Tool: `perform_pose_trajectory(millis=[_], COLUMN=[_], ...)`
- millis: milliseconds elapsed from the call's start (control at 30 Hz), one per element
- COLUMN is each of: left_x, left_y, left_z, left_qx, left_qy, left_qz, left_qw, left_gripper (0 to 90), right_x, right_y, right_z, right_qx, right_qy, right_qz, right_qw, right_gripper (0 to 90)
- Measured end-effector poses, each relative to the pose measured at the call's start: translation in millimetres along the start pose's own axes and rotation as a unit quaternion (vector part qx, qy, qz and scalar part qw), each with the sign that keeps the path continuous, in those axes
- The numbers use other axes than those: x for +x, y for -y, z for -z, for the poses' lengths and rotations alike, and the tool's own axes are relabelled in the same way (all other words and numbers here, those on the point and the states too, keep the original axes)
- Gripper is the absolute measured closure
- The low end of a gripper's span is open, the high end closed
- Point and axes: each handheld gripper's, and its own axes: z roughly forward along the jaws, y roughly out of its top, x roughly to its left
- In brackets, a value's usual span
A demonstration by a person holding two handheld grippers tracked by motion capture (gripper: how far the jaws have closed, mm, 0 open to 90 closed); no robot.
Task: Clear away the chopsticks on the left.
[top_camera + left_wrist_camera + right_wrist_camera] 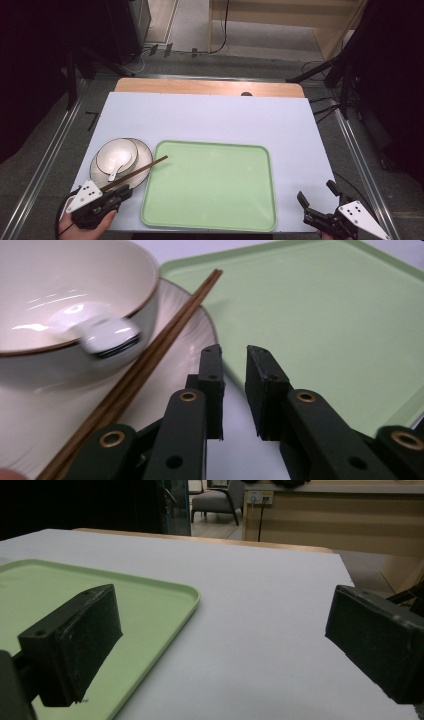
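Left claw (121, 192), jaws a narrow gap apart w/ nothing between them, sits at the near end of the chopsticks (134, 173), which lie beside it, slanting from plate (143, 150) onto the green tray (210, 220). Bowl (117, 155) w/ spoon (119, 165) stands on the plate. Right claw (316, 201) hangs wide open, empty, over the bench (210, 117) at near right.
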Motion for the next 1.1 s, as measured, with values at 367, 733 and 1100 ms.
perform_pose_trajectory(millis=[367, 733, 1100], left_x=[33.3, 37.4, 32.7], left_y=[1.2, -1.1, -2.9], left_z=[10.2, 2.5, -7.4], left_qx=[0.031, 0.042, 0.07], left_qy=[-0.033, -0.037, -0.02], left_qz=[-0.004, -0.01, -0.02], left_qw=[0.999, 0.9984, 0.9972], left_gripper=[82.8, 80.6, 79.4], right_x=[0.4, 0.4, 0.5], right_y=[0.4, 0.3, 0.3], right_z=[-1.2, -0.9, -0.7], right_qx=[0.002, 0.002, 0.002], right_qy=[-0.001, 0.0, 0.001], right_qz=[0.0, 0.002, 0.003], right_qw=[1.0, 1.0, 1.0], right_gripper=[1.6, 1.6, 1.6])
